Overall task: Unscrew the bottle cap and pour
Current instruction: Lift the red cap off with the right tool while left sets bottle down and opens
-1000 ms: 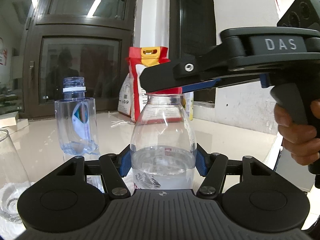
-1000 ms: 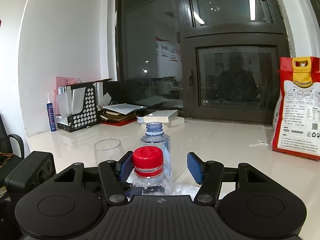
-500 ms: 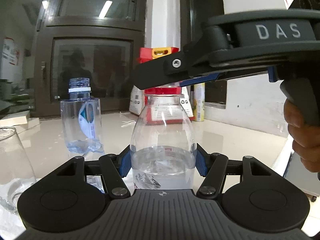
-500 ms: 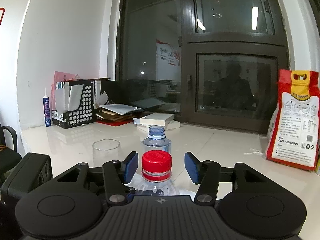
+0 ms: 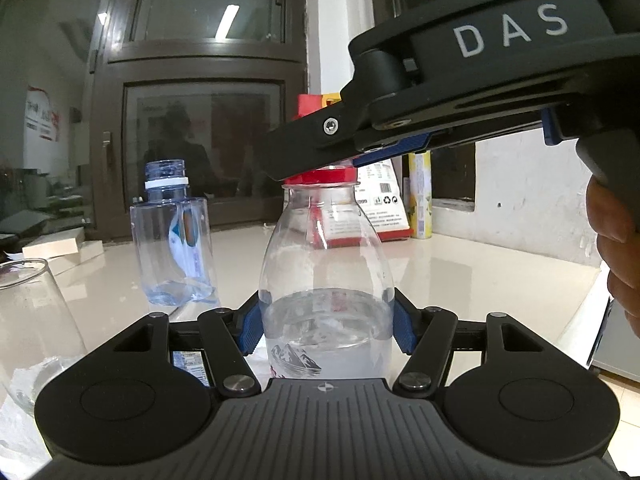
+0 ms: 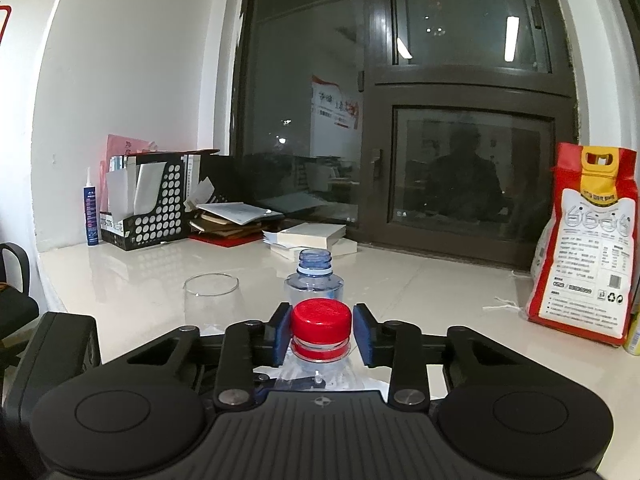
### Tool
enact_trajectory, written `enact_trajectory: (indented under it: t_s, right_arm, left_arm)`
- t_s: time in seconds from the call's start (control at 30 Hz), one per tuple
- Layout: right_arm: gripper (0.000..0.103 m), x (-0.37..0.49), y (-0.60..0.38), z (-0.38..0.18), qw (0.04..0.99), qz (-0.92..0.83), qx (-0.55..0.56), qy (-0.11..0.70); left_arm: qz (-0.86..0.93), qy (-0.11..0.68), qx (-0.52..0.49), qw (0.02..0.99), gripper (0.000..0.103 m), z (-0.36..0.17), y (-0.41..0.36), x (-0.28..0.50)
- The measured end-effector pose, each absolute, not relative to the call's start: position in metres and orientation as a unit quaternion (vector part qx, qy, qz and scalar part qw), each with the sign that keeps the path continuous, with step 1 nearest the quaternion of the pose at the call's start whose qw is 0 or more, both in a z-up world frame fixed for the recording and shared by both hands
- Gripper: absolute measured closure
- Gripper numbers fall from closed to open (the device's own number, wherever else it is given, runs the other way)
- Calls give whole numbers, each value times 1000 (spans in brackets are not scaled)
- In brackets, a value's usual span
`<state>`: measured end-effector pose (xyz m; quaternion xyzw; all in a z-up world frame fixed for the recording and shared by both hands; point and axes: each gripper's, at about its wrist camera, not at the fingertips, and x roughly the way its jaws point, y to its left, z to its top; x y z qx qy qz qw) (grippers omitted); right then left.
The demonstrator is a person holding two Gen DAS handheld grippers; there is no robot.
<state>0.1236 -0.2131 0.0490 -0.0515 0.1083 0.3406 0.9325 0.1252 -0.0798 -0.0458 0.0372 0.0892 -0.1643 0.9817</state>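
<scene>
**Cap Gripped, Bottle Clamped on White Countertop**

The left gripper (image 5: pixel 326 326) clamps the upright water bottle (image 5: pixel 326 280) on the glossy white countertop (image 6: pixel 420 280). The right gripper (image 6: pixel 321 332) grasps its red cap (image 6: pixel 321 317). Far side: dark window (image 6: pixel 472 168), empty bottle (image 6: pixel 315 276), glass (image 6: pixel 211 300).

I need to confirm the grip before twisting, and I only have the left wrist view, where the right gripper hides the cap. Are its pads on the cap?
Observer: Yes. In the right wrist view both blue pads press the sides of the red cap.
Operator: Is the cap seated?
Observer: It sits level on the neck of the water bottle, with the ring just under it.
Operator: What's behind it?
Observer: An uncapped blue bottle, and a clear glass on its left.
</scene>
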Motion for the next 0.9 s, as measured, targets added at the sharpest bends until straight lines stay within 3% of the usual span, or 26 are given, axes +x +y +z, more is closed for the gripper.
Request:
enact_trajectory:
  t_s: [0.13,0.23,0.9]
  right_arm:
    - [69,124,-214,50,932,342,-49,108]
    - [69,124,-214,51,932,342,-47,107]
    - [69,135,-244,62,946,311,0,87]
  left_arm:
    - [-166,92,36,981,37,-46,-80,126]
    - [-169,90,33,981,27,-45,-79,124]
    - [-181,90,16,979,19,-31,-66,108]
